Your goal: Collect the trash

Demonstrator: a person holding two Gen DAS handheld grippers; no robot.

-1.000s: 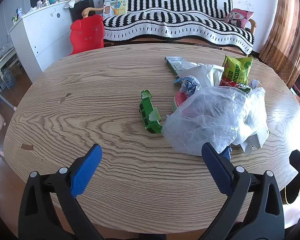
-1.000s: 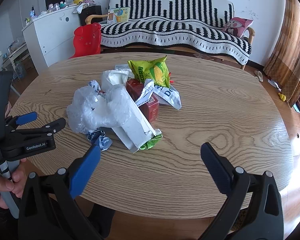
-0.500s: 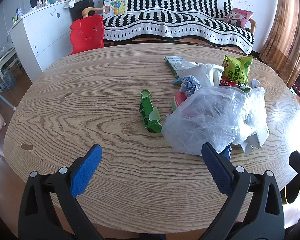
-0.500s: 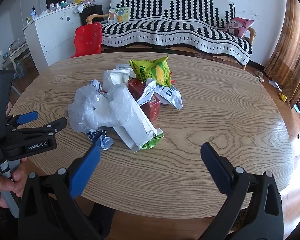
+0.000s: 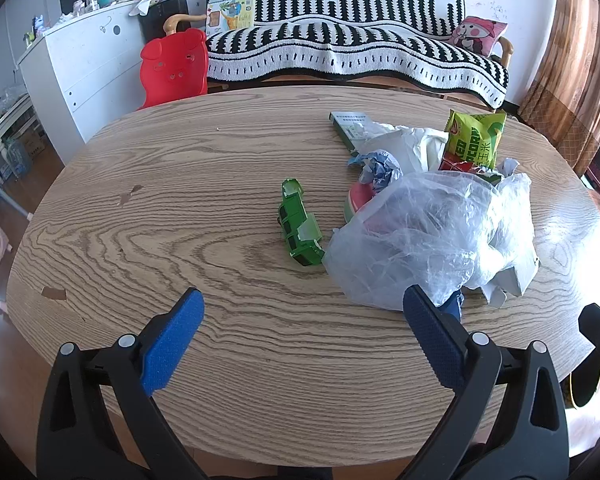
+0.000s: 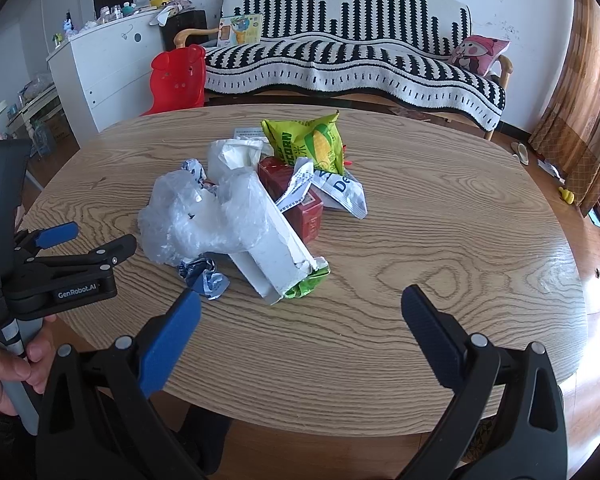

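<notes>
A pile of trash lies on the oval wooden table (image 5: 180, 216). It holds a clear plastic bag (image 5: 424, 236), a crumpled green carton (image 5: 298, 226) lying apart to its left, a yellow-green corn snack bag (image 6: 312, 146), a red box (image 6: 300, 200), a white carton (image 6: 276, 256) and a crumpled blue-white wrapper (image 6: 204, 274). My left gripper (image 5: 300, 336) is open and empty above the near table edge, short of the carton and bag. My right gripper (image 6: 298, 332) is open and empty, near the front edge, short of the white carton. The left gripper also shows in the right wrist view (image 6: 88, 246).
A striped sofa (image 5: 340, 48) with a pink cushion stands behind the table. A red child's chair (image 5: 172, 68) and a white cabinet (image 5: 84, 68) stand at the back left. Brown curtains (image 5: 572, 72) hang at the right.
The right gripper has drifted slightly left, so the pile sits a little more to the right in its view. The left gripper has barely moved.
</notes>
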